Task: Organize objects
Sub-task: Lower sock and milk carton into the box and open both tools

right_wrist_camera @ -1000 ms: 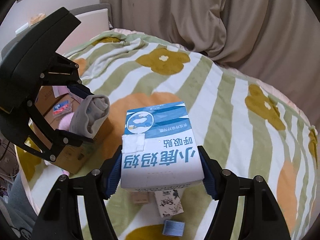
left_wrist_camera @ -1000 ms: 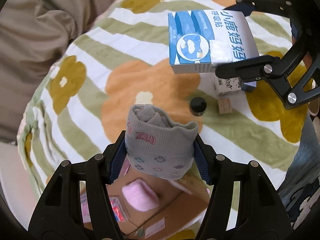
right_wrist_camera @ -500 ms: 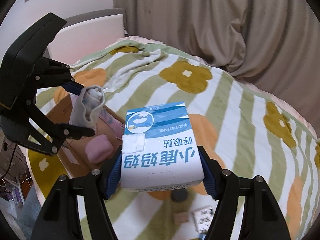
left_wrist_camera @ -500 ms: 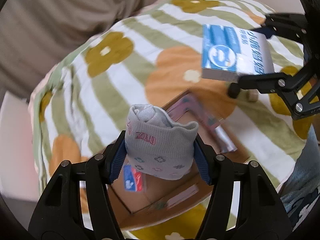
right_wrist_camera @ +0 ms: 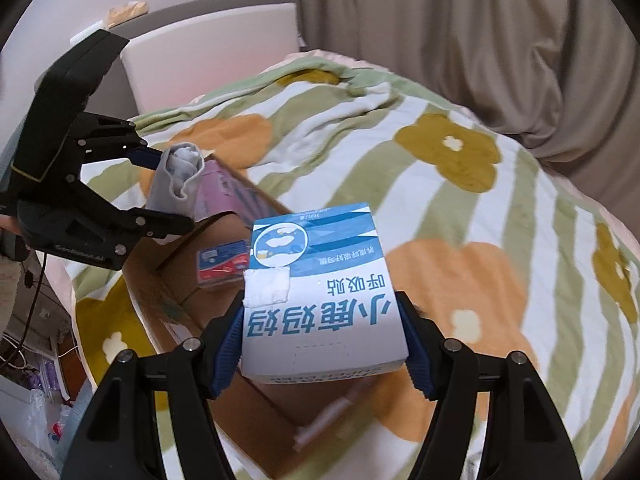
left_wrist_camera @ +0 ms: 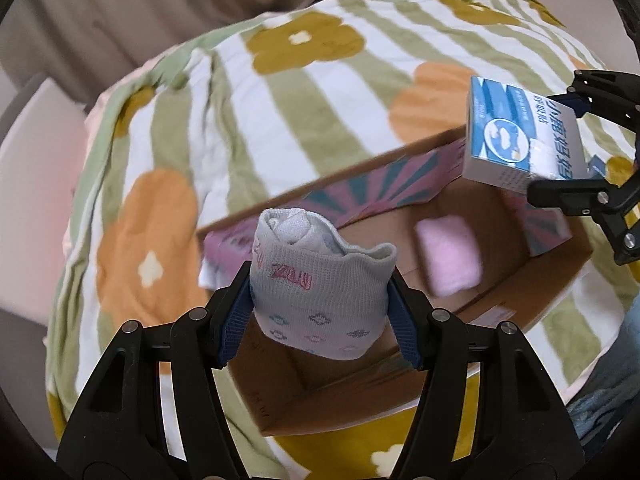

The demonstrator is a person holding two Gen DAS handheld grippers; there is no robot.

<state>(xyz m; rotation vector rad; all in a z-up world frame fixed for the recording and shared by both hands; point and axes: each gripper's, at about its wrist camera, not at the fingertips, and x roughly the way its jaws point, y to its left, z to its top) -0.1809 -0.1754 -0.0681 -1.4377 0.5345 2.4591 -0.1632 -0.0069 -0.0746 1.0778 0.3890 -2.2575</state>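
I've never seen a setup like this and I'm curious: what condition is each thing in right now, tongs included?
Left tongs: shut on the rolled sock.
Rolled sock: rolled up, held in the air above the box.
Right tongs: shut on the blue carton.
Blue carton: closed, held in the air above the box.
Cardboard box: open, resting on the blanket.
Pink bundle: lying inside the box.
Flowered blanket: spread out, rumpled.

Black hand-held gripper (left_wrist_camera: 322,320), blue pads, silver screws
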